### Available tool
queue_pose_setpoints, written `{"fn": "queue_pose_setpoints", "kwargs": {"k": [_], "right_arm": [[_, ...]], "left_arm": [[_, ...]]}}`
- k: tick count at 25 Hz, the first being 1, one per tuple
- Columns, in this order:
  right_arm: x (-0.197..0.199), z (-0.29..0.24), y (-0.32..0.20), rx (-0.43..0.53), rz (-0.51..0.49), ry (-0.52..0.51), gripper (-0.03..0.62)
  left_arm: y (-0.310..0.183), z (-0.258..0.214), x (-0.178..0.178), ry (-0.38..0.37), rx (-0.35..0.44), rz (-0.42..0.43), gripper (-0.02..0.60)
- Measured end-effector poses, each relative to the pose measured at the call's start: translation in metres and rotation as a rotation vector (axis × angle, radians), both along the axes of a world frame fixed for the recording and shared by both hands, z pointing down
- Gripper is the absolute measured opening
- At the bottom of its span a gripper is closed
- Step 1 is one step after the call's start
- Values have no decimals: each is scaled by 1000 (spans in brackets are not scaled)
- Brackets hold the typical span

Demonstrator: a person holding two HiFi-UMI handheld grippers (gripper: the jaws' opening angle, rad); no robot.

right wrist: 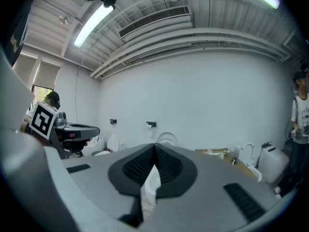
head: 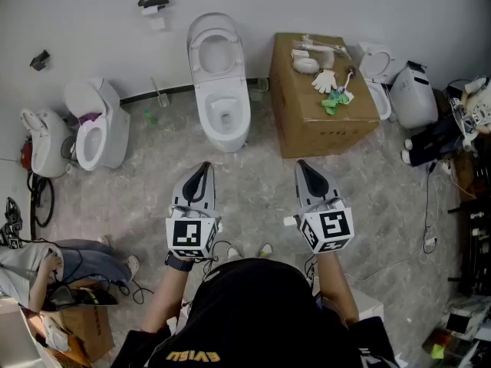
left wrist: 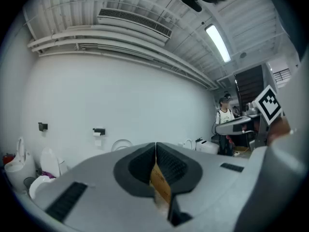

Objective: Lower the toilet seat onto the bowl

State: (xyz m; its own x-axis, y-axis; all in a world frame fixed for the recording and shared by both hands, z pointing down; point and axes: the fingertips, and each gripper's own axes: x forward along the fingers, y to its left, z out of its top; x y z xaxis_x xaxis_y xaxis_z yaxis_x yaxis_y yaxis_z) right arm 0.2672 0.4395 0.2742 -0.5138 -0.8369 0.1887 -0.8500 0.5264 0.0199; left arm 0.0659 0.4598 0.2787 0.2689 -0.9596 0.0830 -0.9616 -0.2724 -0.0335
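Note:
A white toilet (head: 222, 117) stands against the far wall, straight ahead of me. Its seat (head: 216, 54) and lid are raised upright against the wall, and the bowl below lies open. My left gripper (head: 203, 167) and right gripper (head: 303, 165) hover side by side over the stone floor, well short of the toilet, and both point toward it. Each has its jaws shut with nothing held. In the left gripper view the left gripper (left wrist: 155, 151) shows closed jaws, with the raised seat (left wrist: 121, 144) just above them. The right gripper (right wrist: 154, 151) looks the same, below the seat (right wrist: 166, 138).
A cardboard box (head: 303, 121) with gloves and small items on top stands right of the toilet. A second toilet (head: 96, 129) is at the left, and white fixtures (head: 399, 87) at the right. A person sits at the lower left (head: 46, 271). Cables (head: 426, 236) trail on the floor.

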Motion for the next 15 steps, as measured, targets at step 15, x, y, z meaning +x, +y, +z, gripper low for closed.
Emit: {"fn": "queue_pose_setpoints", "kwargs": {"k": [15], "right_arm": [[-19, 16, -1, 0, -16, 30, -3]], "left_arm": [[16, 24, -31, -25, -41, -14, 12]]}}
